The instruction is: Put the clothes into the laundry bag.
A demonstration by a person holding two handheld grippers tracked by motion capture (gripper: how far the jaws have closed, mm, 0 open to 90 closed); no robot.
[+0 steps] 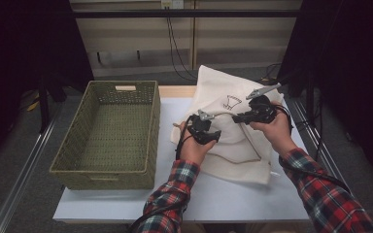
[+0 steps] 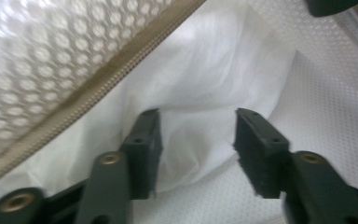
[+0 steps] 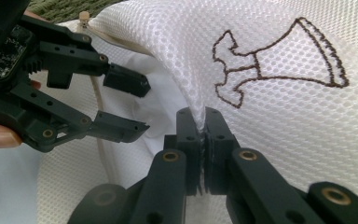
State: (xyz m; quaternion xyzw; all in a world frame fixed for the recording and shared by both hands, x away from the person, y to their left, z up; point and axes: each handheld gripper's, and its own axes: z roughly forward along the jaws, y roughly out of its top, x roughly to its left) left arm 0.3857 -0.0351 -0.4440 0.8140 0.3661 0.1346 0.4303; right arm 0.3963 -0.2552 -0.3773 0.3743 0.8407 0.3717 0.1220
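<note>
A white mesh bag (image 1: 233, 145) with a brown embroidered mark (image 3: 279, 60) lies on the right half of the table, its far part lifted. My right gripper (image 3: 204, 116) is shut on the mesh at the bag's opening and holds that edge up; in the high view it (image 1: 237, 117) sits over the bag's middle. My left gripper (image 2: 198, 121) is open at the mouth of the bag, with white cloth (image 2: 200, 79) beyond its jaws and nothing pressed between them. The bag's tan zipper (image 2: 107, 84) runs above it. From the right gripper view the left gripper (image 3: 142, 105) stands just left of the pinched edge.
A green woven basket (image 1: 102, 177) with nothing in it stands on the left of the white table (image 1: 223, 199). A person's forearms in red plaid sleeves come in from the bottom. Dark curtains and cables lie beyond the table's far edge.
</note>
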